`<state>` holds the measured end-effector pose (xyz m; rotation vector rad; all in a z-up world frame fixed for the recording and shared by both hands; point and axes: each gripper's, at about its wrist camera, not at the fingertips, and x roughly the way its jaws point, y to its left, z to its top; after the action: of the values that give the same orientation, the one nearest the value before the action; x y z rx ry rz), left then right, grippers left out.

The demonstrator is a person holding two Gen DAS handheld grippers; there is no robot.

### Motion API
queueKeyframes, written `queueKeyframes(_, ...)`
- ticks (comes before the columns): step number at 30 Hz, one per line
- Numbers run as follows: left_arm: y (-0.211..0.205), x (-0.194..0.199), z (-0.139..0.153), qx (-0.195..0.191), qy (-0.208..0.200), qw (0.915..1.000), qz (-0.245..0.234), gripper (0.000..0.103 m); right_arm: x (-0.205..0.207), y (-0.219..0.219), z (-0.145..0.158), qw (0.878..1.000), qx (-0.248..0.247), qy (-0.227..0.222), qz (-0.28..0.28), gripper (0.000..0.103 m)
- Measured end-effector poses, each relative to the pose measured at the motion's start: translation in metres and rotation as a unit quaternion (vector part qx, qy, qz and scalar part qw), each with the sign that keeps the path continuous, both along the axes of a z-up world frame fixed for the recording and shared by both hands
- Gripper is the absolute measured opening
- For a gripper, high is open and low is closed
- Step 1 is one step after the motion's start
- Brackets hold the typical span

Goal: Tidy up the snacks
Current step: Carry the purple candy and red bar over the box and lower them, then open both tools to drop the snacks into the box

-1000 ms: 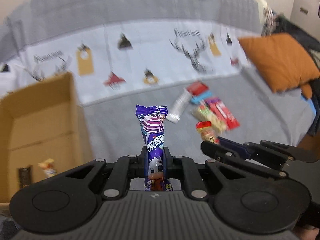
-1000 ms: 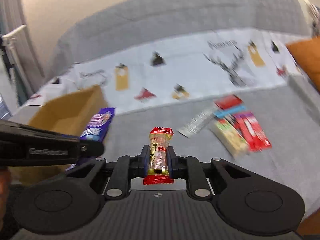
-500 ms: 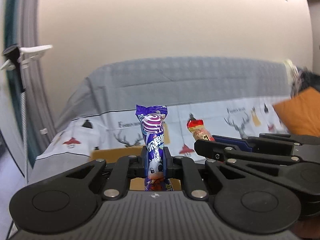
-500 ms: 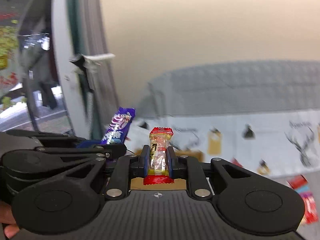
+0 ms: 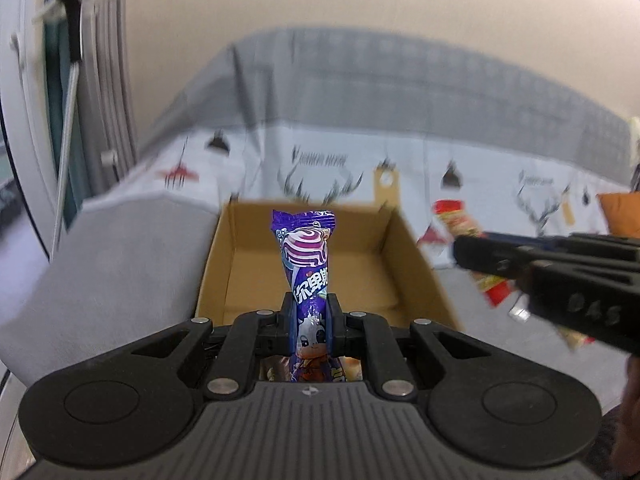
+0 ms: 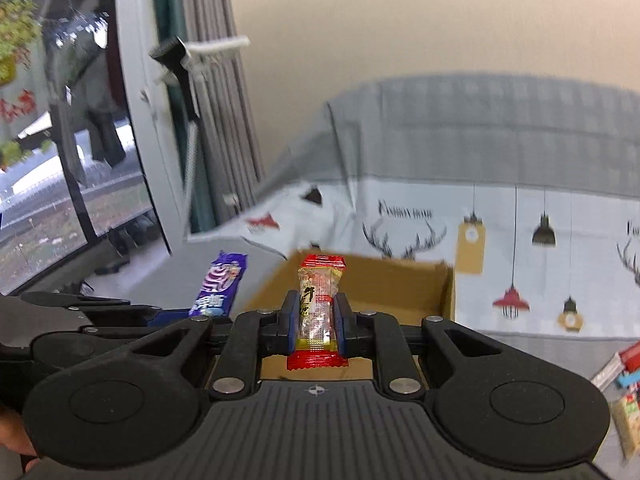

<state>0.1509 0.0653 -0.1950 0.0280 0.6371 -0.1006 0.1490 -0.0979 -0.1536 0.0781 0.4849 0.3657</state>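
My left gripper [image 5: 311, 312] is shut on a purple candy wrapper [image 5: 306, 256] that stands upright, held over the near edge of an open cardboard box [image 5: 412, 248] on the grey sofa. My right gripper [image 6: 318, 318] is shut on a red-and-clear snack packet [image 6: 318, 300], just before the same box [image 6: 400, 284]. The right gripper shows at the right of the left wrist view [image 5: 560, 280] with its packet [image 5: 456, 220]. The purple wrapper shows at the left of the right wrist view [image 6: 222, 284].
The sofa back carries a white throw [image 6: 520, 240] printed with deer and lamps. Several loose snacks [image 6: 624, 368] lie on the seat at the right. An orange cushion [image 5: 620, 212] sits far right. A window and grey curtain [image 6: 208, 120] stand at the left.
Both grippers have swung left and tilted down from the wall toward the box, each still holding its snack. The box interior now fills the middle of both views.
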Motion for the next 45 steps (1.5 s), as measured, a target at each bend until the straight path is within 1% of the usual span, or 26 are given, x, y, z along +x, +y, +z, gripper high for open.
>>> queueKeyframes(6, 0.03, 0.037, -0.05, -0.023, 0.056, 0.9978, 0.026, 0.014, 0.028, 0.01, -0.048, 0.998, -0.012, 0.057, -0.006, 0.019)
queueKeyframes(13, 0.046, 0.066, -0.095, -0.03, 0.111, 0.9925, 0.04, 0.014, 0.059, 0.018, -0.098, 0.993, -0.032, 0.117, -0.004, 0.019)
queueKeyframes(17, 0.048, 0.074, -0.111, -0.03, 0.13, 0.9903, 0.041, 0.014, 0.067, 0.023, -0.118, 0.989, -0.039, 0.14, -0.001, 0.019)
queueKeyframes(21, 0.05, 0.074, -0.12, -0.025, 0.141, 0.9888, 0.041, 0.014, 0.072, 0.028, -0.129, 0.987, -0.039, 0.158, 0.003, 0.019)
queueKeyframes(24, 0.052, 0.074, -0.119, -0.024, 0.144, 0.9885, 0.039, 0.014, 0.074, 0.031, -0.134, 0.986, -0.039, 0.164, 0.006, 0.019)
queueKeyframes(26, 0.054, 0.071, -0.113, -0.029, 0.141, 0.9888, 0.04, 0.014, 0.075, 0.032, -0.133, 0.986, -0.028, 0.165, 0.019, 0.019)
queueKeyframes(27, 0.056, 0.068, -0.107, -0.037, 0.135, 0.9894, 0.038, 0.023, 0.076, 0.031, -0.132, 0.986, -0.017, 0.166, 0.026, 0.021)
queueKeyframes(28, 0.055, 0.067, -0.101, -0.042, 0.133, 0.9896, 0.035, 0.047, 0.075, 0.029, -0.128, 0.986, -0.007, 0.165, 0.028, 0.027)
queueKeyframes(29, 0.056, 0.064, -0.094, -0.046, 0.129, 0.99, 0.032, 0.064, 0.071, 0.026, -0.124, 0.987, 0.0, 0.158, 0.022, 0.052)
queueKeyframes(30, 0.055, 0.059, -0.086, -0.042, 0.121, 0.9912, 0.035, 0.093, 0.067, 0.023, -0.119, 0.989, 0.006, 0.148, 0.018, 0.072)
queueKeyframes(31, 0.052, 0.054, -0.077, -0.026, 0.105, 0.9931, 0.046, 0.098, 0.061, 0.019, -0.114, 0.99, 0.013, 0.137, 0.018, 0.076)
queueKeyframes(32, 0.05, 0.048, -0.069, -0.01, 0.089, 0.9948, 0.049, 0.098, 0.056, 0.014, -0.109, 0.991, 0.019, 0.128, 0.017, 0.077)
queueKeyframes(34, 0.045, 0.042, -0.056, 0.007, 0.077, 0.9959, 0.047, 0.098, 0.046, 0.004, -0.102, 0.993, 0.031, 0.117, 0.011, 0.078)
queueKeyframes(36, 0.046, 0.034, -0.047, 0.002, 0.073, 0.9958, 0.055, 0.098, 0.035, -0.006, -0.099, 0.993, 0.047, 0.111, 0.006, 0.082)
queueKeyframes(37, 0.045, 0.03, -0.043, -0.002, 0.073, 0.9955, 0.06, 0.098, 0.028, -0.012, -0.098, 0.992, 0.055, 0.11, 0.004, 0.082)
queueKeyframes(40, 0.036, 0.02, -0.036, 0.005, 0.078, 0.9948, 0.065, 0.098, 0.009, -0.03, -0.097, 0.993, 0.068, 0.098, -0.001, 0.085)
queueKeyframes(41, 0.028, 0.016, -0.033, 0.01, 0.077, 0.9951, 0.061, 0.098, 0.003, -0.037, -0.096, 0.993, 0.073, 0.093, -0.005, 0.088)
queueKeyframes(44, -0.001, 0.007, -0.027, 0.03, 0.067, 0.9965, 0.039, 0.098, -0.01, -0.065, -0.093, 0.993, 0.087, 0.081, -0.026, 0.09)
queueKeyframes(45, -0.016, 0.006, -0.025, 0.038, 0.064, 0.9969, 0.027, 0.098, -0.013, -0.076, -0.092, 0.992, 0.092, 0.077, -0.038, 0.092)
